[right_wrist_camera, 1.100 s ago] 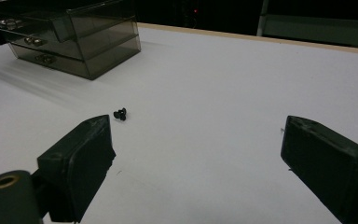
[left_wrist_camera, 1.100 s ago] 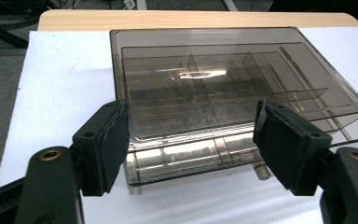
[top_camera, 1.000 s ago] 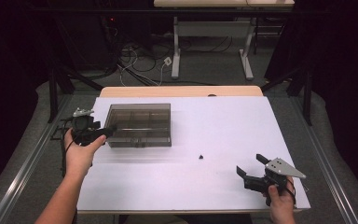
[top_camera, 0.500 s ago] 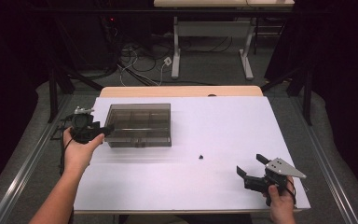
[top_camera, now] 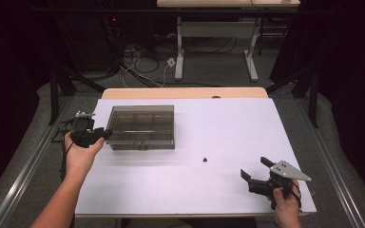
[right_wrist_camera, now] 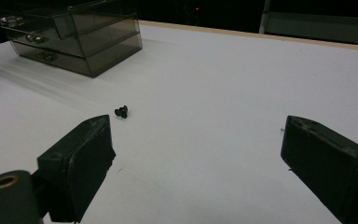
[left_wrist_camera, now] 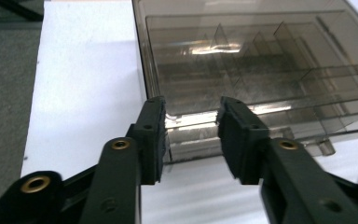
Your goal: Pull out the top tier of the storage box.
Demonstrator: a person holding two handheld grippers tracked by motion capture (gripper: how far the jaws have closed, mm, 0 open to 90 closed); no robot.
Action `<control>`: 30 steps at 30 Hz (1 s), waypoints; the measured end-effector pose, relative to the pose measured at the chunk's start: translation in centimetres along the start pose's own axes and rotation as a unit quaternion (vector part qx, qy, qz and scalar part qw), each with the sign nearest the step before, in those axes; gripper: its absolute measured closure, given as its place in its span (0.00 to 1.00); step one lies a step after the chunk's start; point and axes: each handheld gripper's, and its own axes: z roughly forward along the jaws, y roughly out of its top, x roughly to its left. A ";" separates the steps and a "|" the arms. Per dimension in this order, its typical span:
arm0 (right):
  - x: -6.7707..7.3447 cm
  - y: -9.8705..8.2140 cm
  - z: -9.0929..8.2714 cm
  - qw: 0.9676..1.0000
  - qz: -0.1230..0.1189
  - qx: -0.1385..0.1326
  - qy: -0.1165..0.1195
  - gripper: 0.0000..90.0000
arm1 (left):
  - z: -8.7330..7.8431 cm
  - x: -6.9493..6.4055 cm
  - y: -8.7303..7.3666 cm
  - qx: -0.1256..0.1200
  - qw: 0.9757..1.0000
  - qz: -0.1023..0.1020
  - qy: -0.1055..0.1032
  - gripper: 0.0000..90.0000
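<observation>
A smoky see-through compartment box lies on the white table at the left. My left gripper is at the box's near left corner. In the left gripper view the box has that corner between my left gripper's jaws, which have just been closing. I cannot tell if the pads press on it. My right gripper rests near the front right edge, wide open with nothing in it. A small black screw lies apart from it. In the right gripper view the screw is ahead of my right gripper.
The box has small metal knobs on its front. Beyond the table's wooden far edge are desk legs and cables on a dark floor. Metal rails run along both sides of the table.
Both hands stay where they were. The left jaws look a little narrower at the box's corner.
</observation>
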 end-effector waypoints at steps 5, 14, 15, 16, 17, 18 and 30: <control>0.0 0.0 0.1 1.000 -0.002 -0.002 0.002 0.10 | 0.1 0.1 -0.1 0.002 1.000 0.000 0.008 0.78; -0.1 0.0 0.1 1.000 -0.004 -0.002 0.002 0.10 | 0.7 0.2 -0.5 0.005 1.000 -0.011 0.014 0.86; -0.1 0.0 0.1 1.000 -0.003 0.000 0.002 0.10 | 0.8 0.2 -0.5 0.005 1.000 -0.013 0.015 0.86; -0.1 0.0 0.1 1.000 -0.003 0.001 0.002 0.10 | 0.9 0.2 -0.6 0.005 1.000 -0.013 0.016 0.87; -0.1 0.0 0.1 1.000 -0.003 0.000 0.002 0.10 | 0.9 0.2 -0.6 0.007 1.000 -0.013 0.017 0.88; -0.1 0.0 0.1 1.000 -0.003 0.000 0.002 0.10 | 1.0 0.2 -0.6 0.008 1.000 -0.013 0.018 0.88; -0.1 0.0 0.0 1.000 -0.003 0.000 0.003 0.10 | 1.4 0.4 -1.1 0.001 0.999 -0.021 0.026 0.91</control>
